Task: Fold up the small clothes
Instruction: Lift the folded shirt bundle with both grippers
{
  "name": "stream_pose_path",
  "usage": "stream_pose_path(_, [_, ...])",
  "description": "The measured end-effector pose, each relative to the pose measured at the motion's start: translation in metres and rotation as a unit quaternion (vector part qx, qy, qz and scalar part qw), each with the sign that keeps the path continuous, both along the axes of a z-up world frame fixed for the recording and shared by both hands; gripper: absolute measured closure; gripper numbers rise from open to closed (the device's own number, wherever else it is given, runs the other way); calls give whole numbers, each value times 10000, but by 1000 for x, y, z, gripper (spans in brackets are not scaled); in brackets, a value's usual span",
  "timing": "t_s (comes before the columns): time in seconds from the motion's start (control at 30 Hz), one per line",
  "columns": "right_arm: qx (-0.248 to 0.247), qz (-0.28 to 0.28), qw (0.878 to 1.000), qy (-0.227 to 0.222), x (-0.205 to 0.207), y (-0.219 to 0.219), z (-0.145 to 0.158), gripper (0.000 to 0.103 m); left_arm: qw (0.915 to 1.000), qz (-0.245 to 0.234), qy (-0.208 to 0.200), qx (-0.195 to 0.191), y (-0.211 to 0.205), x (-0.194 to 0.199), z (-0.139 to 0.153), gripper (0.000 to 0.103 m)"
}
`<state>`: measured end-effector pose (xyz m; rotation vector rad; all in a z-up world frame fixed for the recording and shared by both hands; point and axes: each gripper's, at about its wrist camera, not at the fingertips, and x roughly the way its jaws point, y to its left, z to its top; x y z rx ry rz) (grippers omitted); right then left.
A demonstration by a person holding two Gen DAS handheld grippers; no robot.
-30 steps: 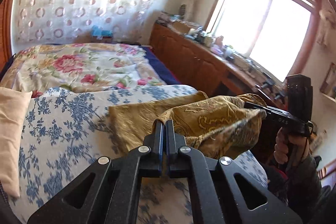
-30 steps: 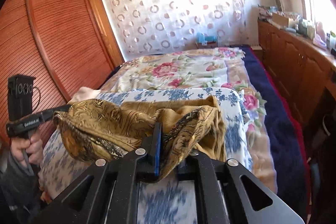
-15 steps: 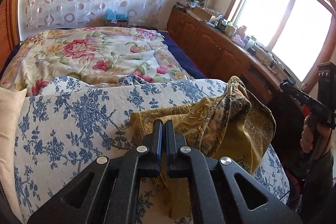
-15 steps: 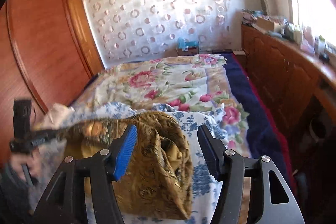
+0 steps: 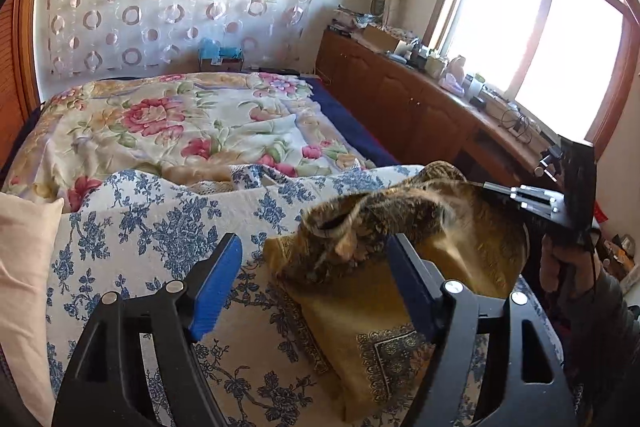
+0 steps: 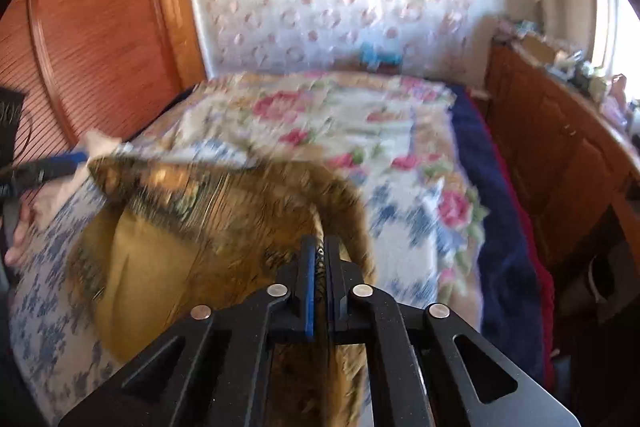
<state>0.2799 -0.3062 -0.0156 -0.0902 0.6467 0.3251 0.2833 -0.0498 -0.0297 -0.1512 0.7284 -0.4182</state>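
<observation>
A gold-brown patterned cloth lies partly folded on the blue-flowered bedspread. My left gripper is open and empty, its blue-padded fingers apart just in front of the cloth's bunched edge. My right gripper is shut on the cloth's edge and lifts it off the bed. The right gripper also shows in the left wrist view, holding the raised fold. The right wrist view is blurred by motion; the cloth spreads to the left there, and the left gripper's fingertips show at the far left.
A cream pillow lies at the bed's left edge. A rose-patterned quilt covers the far half of the bed. A wooden cabinet with clutter runs along the right under the window. A wooden wardrobe stands on the left.
My left gripper has opened and let go of the cloth. My right gripper, open half a second ago, has shut on the cloth's edge and is lifting it.
</observation>
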Motion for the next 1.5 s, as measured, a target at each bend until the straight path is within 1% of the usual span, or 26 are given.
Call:
stream_pose_path(0.07, [10, -207, 9998, 29, 8, -6, -6, 100, 9998, 7, 163, 71, -4, 7, -11, 27])
stream_pose_path(0.2, [-84, -296, 9993, 202, 15, 1, -22, 100, 9974, 35, 653, 297, -13, 25, -37, 27])
stream_pose_path(0.3, [-185, -370, 9989, 229, 14, 6, -21, 100, 9959, 33, 835, 336, -15, 31, -48, 27])
stream_pose_path(0.33, [-188, -421, 9987, 220, 13, 4, -16, 100, 9957, 29, 885, 275, -15, 34, -51, 27])
stream_pose_path(0.37, [-146, -443, 9987, 206, 11, 3, -12, 94, 9955, 30, 917, 227, -15, 35, -53, 27])
stream_pose_path(0.4, [-131, -491, 9985, 191, 9, 1, -7, 81, 9954, 29, 946, 178, -15, 36, -54, 27])
stream_pose_path(0.43, [-136, -534, 9983, 168, 4, -3, -3, 72, 9951, 30, 984, 109, -14, 37, -56, 27])
stream_pose_path(0.47, [-78, -498, 9986, 175, 2, -4, -2, 51, 9949, 28, 1007, 67, -14, 38, -57, 27])
stream_pose_path(0.5, [33, -440, 9988, 209, 0, -5, -3, 42, 9947, 22, 1025, 41, -14, 39, -57, 28])
stream_pose_path(0.53, [124, -410, 9988, 237, -1, -7, -4, 40, 9946, 16, 1034, 36, -15, 40, -58, 29])
stream_pose_path(0.7, [132, -283, 9986, 425, -3, -7, -17, 34, 9945, -21, 1039, 92, -17, 43, -60, 30])
stream_pose_path(0.77, [83, -263, 9978, 607, 4, -8, -27, 34, 9948, -37, 1008, 122, -19, 44, -60, 30])
stream_pose_path(0.83, [189, -237, 9960, 843, 14, -10, -35, 34, 9950, -73, 989, 82, -19, 44, -60, 36])
stream_pose_path(0.87, [291, -190, 9950, 939, 17, -11, -38, 34, 9951, -91, 983, 63, -19, 44, -61, 42])
stream_pose_path(0.9, [369, -134, 9940, 1019, 20, -11, -41, 34, 9950, -110, 989, 32, -18, 44, -61, 52])
stream_pose_path(0.93, [411, -98, 9932, 1081, 22, -12, -43, 34, 9945, -156, 1040, -26, -18, 44, -61, 57])
stream_pose_path(1.0, [426, -43, 9935, 1053, 23, -11, -43, 35, 9940, -200, 1074, -80, -19, 45, -61, 70])
stream_pose_path(1.03, [452, 7, 9935, 1046, 23, -11, -43, 38, 9940, -227, 1070, -90, -20, 44, -60, 75])
stream_pose_path(1.07, [520, 86, 9930, 1058, 23, -10, -43, 54, 9936, -310, 1078, -155, -21, 44, -60, 83])
stream_pose_path(1.1, [573, 154, 9923, 1086, 21, -9, -43, 66, 9934, -333, 1080, -206, -22, 44, -59, 87])
stream_pose_path(1.13, [519, 183, 9928, 1061, 18, -6, -42, 72, 9936, -334, 1054, -232, -22, 43, -58, 90])
stream_pose_path(1.2, [394, 245, 9938, 1014, 18, -4, -40, 84, 9944, -364, 960, -256, -22, 39, -52, 93])
stream_pose_path(1.3, [345, 248, 9959, 803, 13, -4, -32, 87, 9962, -396, 694, -351, -19, 27, -36, 94])
stream_pose_path(1.4, [277, 306, 9984, 388, 0, 2, -12, 88, 9971, -408, 421, -492, -13, 11, -15, 95])
stream_pose_path(1.43, [254, 330, 9988, 244, -4, 5, -4, 88, 9975, -374, 250, -540, -9, 2, -4, 95])
stream_pose_path(1.5, [218, 413, 9989, -6, -12, 13, 10, 88, 9977, -310, 64, -601, -1, -7, 6, 95])
